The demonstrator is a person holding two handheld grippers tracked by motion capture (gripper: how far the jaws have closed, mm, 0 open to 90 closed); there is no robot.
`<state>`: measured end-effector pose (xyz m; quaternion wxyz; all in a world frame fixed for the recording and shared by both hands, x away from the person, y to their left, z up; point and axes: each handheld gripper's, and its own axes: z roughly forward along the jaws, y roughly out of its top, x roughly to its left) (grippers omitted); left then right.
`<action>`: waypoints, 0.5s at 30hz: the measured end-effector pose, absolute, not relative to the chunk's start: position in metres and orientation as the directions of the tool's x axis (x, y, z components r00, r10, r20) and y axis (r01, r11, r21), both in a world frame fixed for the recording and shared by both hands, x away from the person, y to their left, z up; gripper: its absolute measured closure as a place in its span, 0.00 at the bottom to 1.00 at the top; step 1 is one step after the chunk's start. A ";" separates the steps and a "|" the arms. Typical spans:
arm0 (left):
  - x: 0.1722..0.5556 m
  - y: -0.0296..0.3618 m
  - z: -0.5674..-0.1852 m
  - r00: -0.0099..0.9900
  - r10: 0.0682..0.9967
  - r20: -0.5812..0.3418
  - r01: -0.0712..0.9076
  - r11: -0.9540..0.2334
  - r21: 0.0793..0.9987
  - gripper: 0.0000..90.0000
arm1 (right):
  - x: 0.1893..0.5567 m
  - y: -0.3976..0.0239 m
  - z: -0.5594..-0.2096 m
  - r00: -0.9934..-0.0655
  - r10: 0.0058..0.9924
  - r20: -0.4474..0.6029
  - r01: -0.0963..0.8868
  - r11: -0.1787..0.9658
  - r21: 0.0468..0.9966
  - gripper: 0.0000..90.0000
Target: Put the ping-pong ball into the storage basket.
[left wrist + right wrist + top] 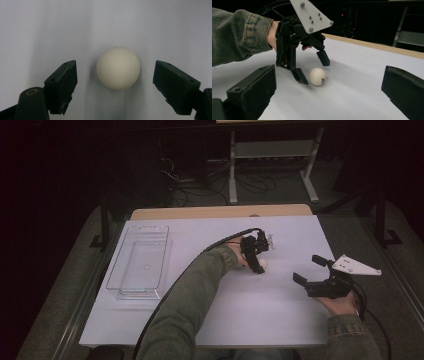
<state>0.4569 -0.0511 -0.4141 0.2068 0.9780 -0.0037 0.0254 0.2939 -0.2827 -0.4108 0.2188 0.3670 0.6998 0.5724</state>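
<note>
White ball (118, 68), round, no long axis, print sideways; left tongs (115, 85) open astride it, untouched; right tongs (329, 92) wide, empty.

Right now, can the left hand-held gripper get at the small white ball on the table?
Probably yes: the left hand-held gripper already straddles the small white ball, jaws apart on either side, pads not yet touching, with nothing between them.

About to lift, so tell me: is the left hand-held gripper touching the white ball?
Apart. The left gripper view shows table on both sides between the white ball and the pads.
</note>
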 end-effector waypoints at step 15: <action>0.455 -0.054 -0.414 0.998 -0.014 0.063 -0.039 -0.911 0.410 0.41 | 0.294 -0.283 -0.411 -0.635 0.764 0.114 0.263 0.074 0.962 0.00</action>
